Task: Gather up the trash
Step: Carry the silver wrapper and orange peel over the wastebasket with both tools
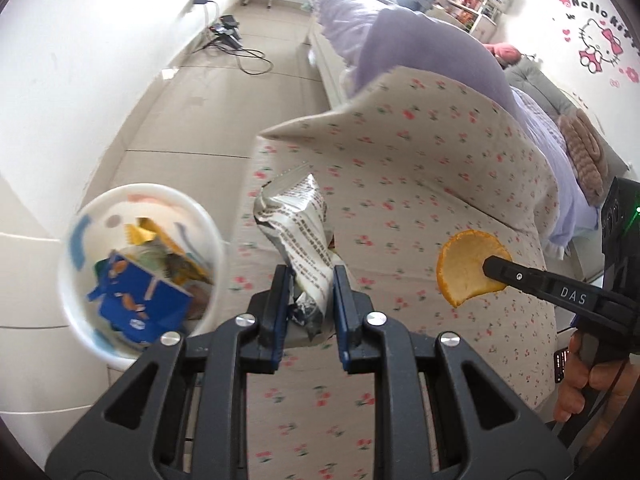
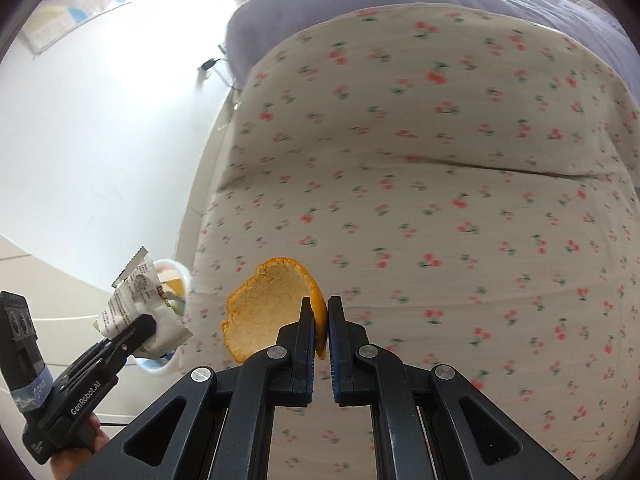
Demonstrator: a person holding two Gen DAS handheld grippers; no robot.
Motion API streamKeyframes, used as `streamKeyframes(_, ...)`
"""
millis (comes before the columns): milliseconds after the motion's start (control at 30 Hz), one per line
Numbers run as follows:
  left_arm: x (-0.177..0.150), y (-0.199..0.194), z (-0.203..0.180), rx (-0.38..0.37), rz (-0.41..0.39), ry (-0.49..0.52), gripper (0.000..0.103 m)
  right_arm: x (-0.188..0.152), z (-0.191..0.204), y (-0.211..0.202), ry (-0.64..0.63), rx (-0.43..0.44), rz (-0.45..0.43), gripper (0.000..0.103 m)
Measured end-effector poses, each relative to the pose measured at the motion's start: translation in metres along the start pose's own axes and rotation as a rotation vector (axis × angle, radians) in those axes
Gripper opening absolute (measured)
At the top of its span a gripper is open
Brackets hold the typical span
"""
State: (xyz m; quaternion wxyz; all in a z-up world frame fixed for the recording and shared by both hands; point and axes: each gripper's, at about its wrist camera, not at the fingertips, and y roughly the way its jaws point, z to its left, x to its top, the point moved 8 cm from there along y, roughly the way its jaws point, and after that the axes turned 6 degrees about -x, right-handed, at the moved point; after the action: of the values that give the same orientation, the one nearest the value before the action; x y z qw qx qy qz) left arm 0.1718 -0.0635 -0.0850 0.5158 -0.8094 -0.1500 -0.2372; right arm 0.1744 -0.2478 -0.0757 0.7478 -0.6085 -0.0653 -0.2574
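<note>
Two black hand-held grippers carry trash above a bed spread with a cream sheet point(image 1: 420, 184) printed with small red cherries. Nearest the left wrist camera, the left gripper point(image 1: 311, 280) has its blue-padded fingers point(image 1: 282, 292) clamped on a crumpled silver foil wrapper point(image 1: 298, 228). The wrapper is printed with lines of dark text, its torn upper end standing above the pads and its lower end hanging creased between them. In the right wrist view, the right gripper point(image 2: 319, 314) has its fingers point(image 2: 306, 320) pinched closed on the edge of a curved piece of orange peel point(image 2: 266, 300). The peel shows its pale, pitted inner side, with a bright orange rim along the outside. Both pieces hang in the air over the cherry sheet, the peel to the wrapper's right in the left view. Down to the left of the wrapper, just beside the bed's edge, a round white waste bin point(image 1: 84, 300) stands on the floor. It already holds a blue carton point(image 1: 140, 300) and yellow scraps. Farther off lie a lavender quilt point(image 1: 424, 52), pale floor tiles point(image 1: 180, 128) with black cables, and a white wall bearing a pink cartoon cat sticker point(image 1: 600, 42).
</note>
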Motion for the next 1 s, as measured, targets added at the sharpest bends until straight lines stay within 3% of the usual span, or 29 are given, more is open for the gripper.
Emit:
streamKeyframes(867,-0.012,-0.041,0.122,0.13,-0.009,-0.142,0.024,-0.024,0.129,0.046,-0.14,0.138,0.078,0.007)
streamKeyframes(967,-0.013,-0.041,0.132,0.147,-0.004,-0.15,0.027,-0.027,0.142,0.05,-0.15,0.153,0.083,0.007)
streamKeyframes(1000,-0.013,-0.041,0.137,0.16,-0.002,-0.158,0.033,-0.028,0.148,0.051,-0.155,0.159,0.084,0.007)
